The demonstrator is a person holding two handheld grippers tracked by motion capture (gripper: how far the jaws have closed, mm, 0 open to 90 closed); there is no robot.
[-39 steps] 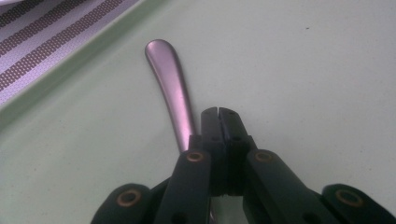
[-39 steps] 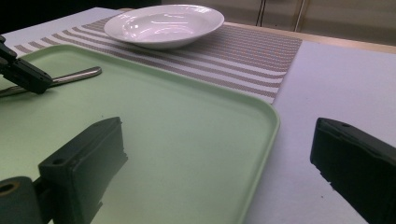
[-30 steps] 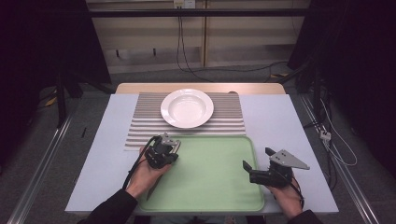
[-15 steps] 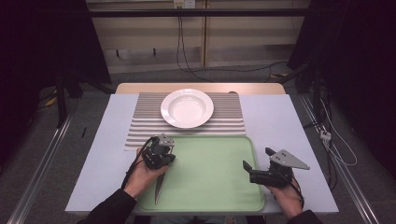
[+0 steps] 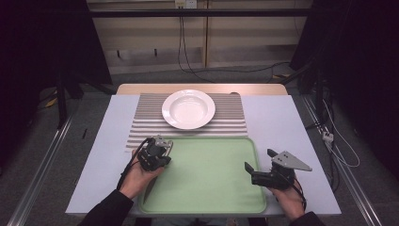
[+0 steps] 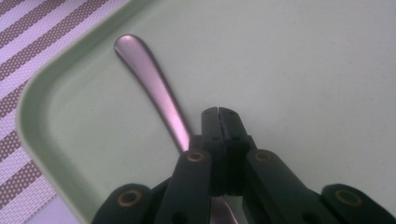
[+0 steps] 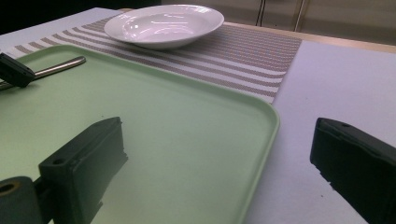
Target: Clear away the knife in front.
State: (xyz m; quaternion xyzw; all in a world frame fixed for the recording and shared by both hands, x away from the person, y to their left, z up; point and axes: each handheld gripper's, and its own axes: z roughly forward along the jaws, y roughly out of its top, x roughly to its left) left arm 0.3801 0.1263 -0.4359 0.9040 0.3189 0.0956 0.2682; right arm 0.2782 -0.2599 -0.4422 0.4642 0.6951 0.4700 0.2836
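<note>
A metal utensil (image 6: 149, 79) lies in the far left corner of the green tray (image 6: 303, 70). Its handle runs past the left side of my left gripper (image 6: 218, 112), whose jaws are pressed together with nothing between the tips. From above, my left gripper (image 5: 159, 153) hovers over the tray's left edge, and the utensil's other end (image 5: 148, 189) shows below the hand. My right gripper (image 5: 259, 161) rests at the tray's right edge, jaws wide open and empty. A white plate (image 5: 188, 109) sits on the striped placemat (image 5: 141, 127) behind the tray (image 5: 211, 169).
In the right gripper view, my right gripper (image 7: 219, 163) straddles the tray's rim (image 7: 273, 121), with the plate (image 7: 163, 23), the utensil handle (image 7: 60, 65) and the left gripper's tip (image 7: 14, 70) beyond. White tabletop (image 5: 282, 122) flanks the tray; cables hang past the right edge.
The utensil's near end has come into sight on the tray below my left hand. The left hand has shifted only slightly. The right gripper has stayed still and open.
</note>
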